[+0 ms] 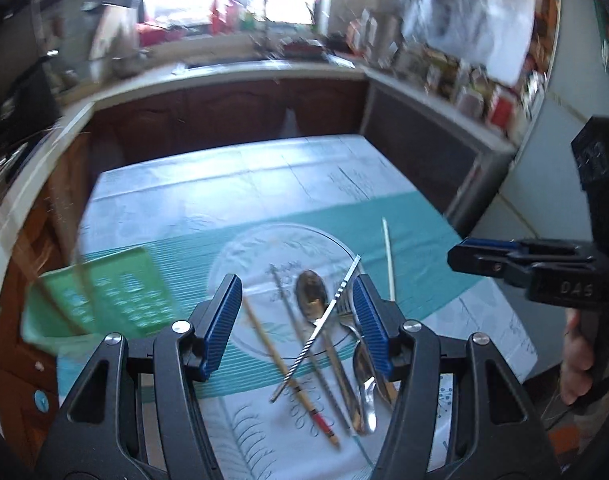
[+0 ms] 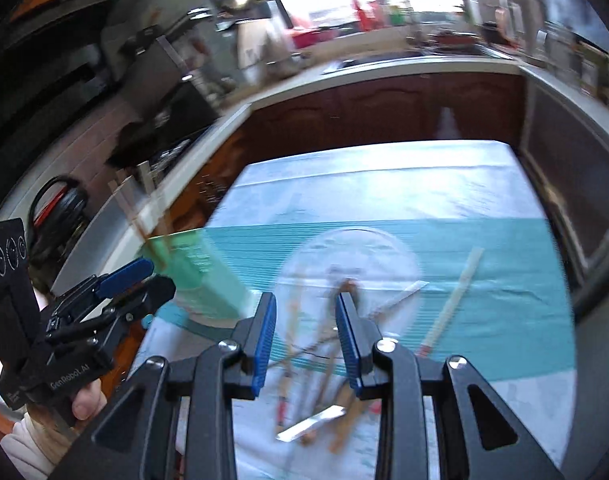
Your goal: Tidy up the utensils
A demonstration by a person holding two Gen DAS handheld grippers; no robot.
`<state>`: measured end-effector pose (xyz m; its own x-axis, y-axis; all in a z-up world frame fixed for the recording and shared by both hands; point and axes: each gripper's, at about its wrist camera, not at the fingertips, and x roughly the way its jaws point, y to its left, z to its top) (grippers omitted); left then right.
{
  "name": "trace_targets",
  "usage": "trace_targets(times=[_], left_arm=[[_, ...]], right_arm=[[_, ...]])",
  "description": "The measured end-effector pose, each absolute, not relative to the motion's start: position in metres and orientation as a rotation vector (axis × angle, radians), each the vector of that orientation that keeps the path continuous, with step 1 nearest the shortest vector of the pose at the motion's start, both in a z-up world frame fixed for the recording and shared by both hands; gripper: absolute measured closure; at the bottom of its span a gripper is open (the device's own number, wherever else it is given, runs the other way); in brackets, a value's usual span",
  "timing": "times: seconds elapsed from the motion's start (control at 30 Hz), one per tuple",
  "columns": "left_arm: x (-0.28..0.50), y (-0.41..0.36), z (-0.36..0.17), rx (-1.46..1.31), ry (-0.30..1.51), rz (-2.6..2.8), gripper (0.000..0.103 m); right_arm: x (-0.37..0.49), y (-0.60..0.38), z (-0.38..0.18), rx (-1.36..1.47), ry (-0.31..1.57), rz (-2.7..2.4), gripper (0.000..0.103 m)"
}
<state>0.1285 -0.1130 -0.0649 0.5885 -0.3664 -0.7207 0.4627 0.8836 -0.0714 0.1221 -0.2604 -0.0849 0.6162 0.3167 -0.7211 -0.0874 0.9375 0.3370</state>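
A heap of utensils lies on a clear glass plate (image 1: 240, 252) on the table: a spoon (image 1: 312, 294), a fork (image 1: 346, 314), a twisted metal stick (image 1: 324, 320), a wooden chopstick with a red end (image 1: 280, 364) and another spoon (image 1: 364, 384). A pale chopstick (image 1: 389, 260) lies alone to the right of the plate. A green holder (image 1: 104, 292) stands at the left. My left gripper (image 1: 296, 312) is open above the heap. My right gripper (image 2: 304, 328) is open above the same blurred heap (image 2: 324, 360); it also shows from the side (image 1: 476, 256).
The table carries a teal and white cloth (image 1: 384, 208). Brown cabinets (image 1: 224, 116) with a white counter and a sink run behind and to the left. A grey appliance (image 1: 424, 152) stands at the right, close to the table edge.
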Motion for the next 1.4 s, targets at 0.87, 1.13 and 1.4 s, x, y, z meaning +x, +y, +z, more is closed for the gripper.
trace_targets(times=[0.87,1.13,1.4], left_arm=[[0.21,-0.176,-0.211,0.452,1.318,-0.529,0.073],[0.218,-0.19,-0.221,0.538,1.322,-0.541,0.073],[0.211,-0.22,-0.223,0.688,1.331,-0.553,0.091]], right_arm=[[0.216,-0.327,-0.215,0.441,1.347,-0.077,0.083],[0.235,-0.299,-0.226,0.237,1.407,-0.188,0.083],[0.236,-0.287,-0.225,0.157,1.421,-0.2,0.097]])
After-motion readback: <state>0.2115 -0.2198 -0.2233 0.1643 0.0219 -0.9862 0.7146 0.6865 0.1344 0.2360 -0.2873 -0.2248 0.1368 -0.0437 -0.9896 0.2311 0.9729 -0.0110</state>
